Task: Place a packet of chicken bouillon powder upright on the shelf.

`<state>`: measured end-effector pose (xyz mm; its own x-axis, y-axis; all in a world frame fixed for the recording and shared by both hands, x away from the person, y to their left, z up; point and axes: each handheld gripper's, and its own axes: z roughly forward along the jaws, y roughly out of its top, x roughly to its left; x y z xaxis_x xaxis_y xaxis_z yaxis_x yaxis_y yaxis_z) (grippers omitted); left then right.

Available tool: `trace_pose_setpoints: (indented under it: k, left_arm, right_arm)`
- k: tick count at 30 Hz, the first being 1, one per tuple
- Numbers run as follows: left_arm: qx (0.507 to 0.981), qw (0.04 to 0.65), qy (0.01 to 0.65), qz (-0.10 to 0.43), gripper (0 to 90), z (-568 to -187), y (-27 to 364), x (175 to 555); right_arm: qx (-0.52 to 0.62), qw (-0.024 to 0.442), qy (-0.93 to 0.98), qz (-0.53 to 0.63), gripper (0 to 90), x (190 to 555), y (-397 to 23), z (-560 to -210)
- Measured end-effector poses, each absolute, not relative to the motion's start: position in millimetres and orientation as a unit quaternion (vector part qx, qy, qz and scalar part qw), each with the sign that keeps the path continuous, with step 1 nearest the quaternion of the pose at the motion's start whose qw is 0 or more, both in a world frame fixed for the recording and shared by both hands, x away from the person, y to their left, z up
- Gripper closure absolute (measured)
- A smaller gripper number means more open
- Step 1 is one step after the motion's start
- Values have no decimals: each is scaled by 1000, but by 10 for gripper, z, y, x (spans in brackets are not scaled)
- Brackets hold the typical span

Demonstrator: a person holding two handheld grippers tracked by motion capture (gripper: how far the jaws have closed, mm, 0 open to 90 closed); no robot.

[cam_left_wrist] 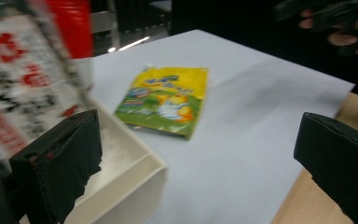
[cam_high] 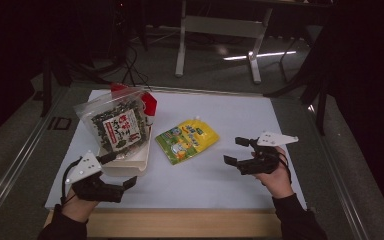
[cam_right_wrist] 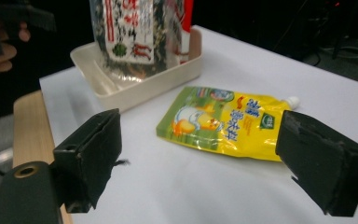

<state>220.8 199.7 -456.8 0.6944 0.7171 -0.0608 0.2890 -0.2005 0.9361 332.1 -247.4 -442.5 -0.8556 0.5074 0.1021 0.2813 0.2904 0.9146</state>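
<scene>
High view: the right claw (cam_high: 235, 150) hovers at the tabletop's (cam_high: 230, 190) four o'clock, jaws spread wide with nothing between them. The left claw (cam_high: 115, 172) sits at seven o'clock, likewise wide open and empty, just beside a cream tray (cam_high: 130, 167). The yellow pouch (cam_high: 187, 140) lies flat near the centre, between both claws. In the tray at ten o'clock stand a seaweed bag (cam_high: 117, 125) and a red packet (cam_high: 149, 102).

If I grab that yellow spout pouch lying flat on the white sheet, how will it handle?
The yellow pouch looks soft-sided, so it will probably sag or fold from one edge. Its glossy film may slip between the jaws. It lies flat with a small white cap at one corner, so it should slide rather than roll when pushed.
</scene>
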Motion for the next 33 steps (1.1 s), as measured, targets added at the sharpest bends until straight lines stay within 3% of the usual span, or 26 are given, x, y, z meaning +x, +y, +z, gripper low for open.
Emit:
trace_pose_setpoints:
  k: [8, 11, 16, 22, 31, 33]
  left_arm:
    - [766, 539, 308, 168, 20, -4757, 1710, 2225]
    - [774, 537, 296, 155, 20, -4846, 1637, 2235]
    - [780, 531, 295, 151, 20, -4944, 1578, 2254]
    - [778, 534, 294, 153, 20, -4975, 1559, 2262]
    - [779, 535, 291, 149, 20, -5019, 1559, 2267]
    - [778, 537, 290, 150, 20, -5020, 1556, 2263]
  right_arm:
    - [248, 98, 805, 531, 322, 3477, -2190, -4509]
    - [250, 93, 813, 518, 451, 3561, -2061, -4547]
    - [254, 82, 819, 508, 589, 3718, -1787, -4634]
    - [252, 73, 827, 497, 672, 3934, -1442, -4745]
    - [272, 62, 837, 471, 888, 4285, -941, -4958]
    - [274, 59, 837, 470, 896, 4317, -905, -4974]
